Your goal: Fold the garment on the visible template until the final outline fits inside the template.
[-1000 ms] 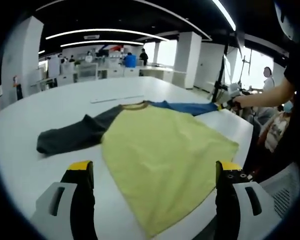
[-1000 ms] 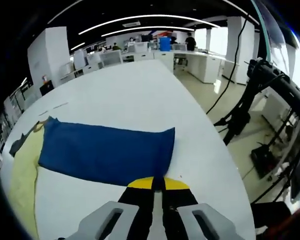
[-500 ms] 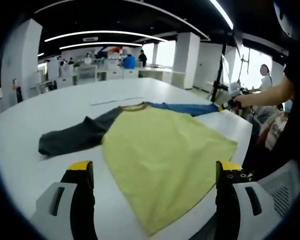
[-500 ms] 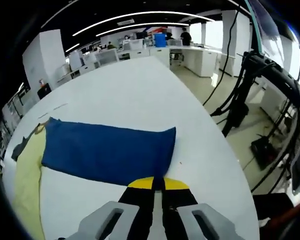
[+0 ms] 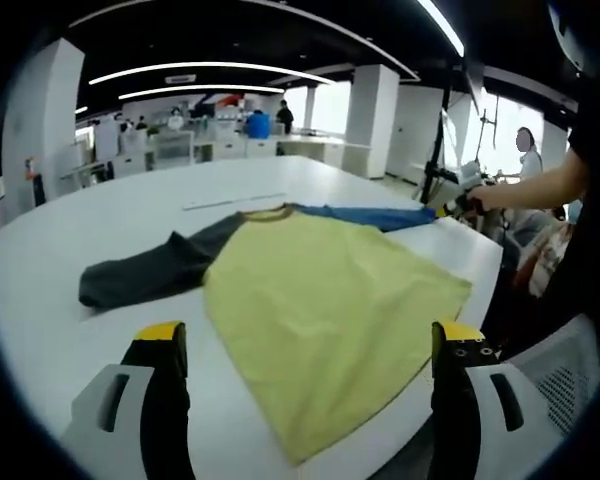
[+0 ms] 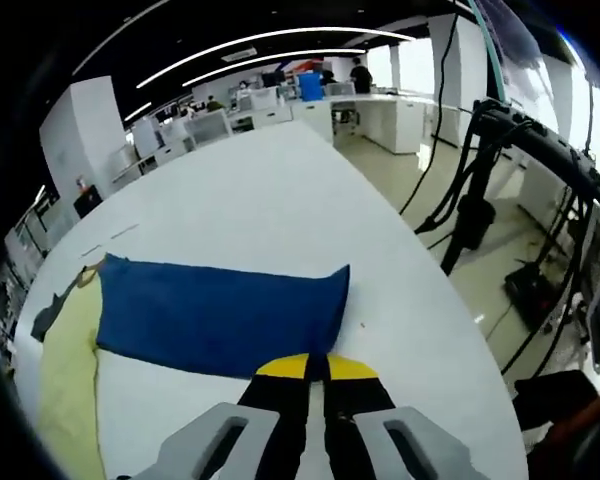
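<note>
My right gripper [image 6: 315,362] pinches the blue sleeve [image 6: 220,315] end. My left gripper [image 5: 305,345] waits wide open over the shirt [image 5: 320,300]. Next I fold that sleeve in.

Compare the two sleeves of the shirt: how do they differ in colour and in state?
The blue sleeve is bright blue, while the grey sleeve is dark grey. The blue sleeve is pinched at its cuff by the shut right hand-held gripper; the grey sleeve lies free on the white table, and the left hand-held gripper is open, short of it. Both are long, spread flat and joined to the yellow body.
</note>
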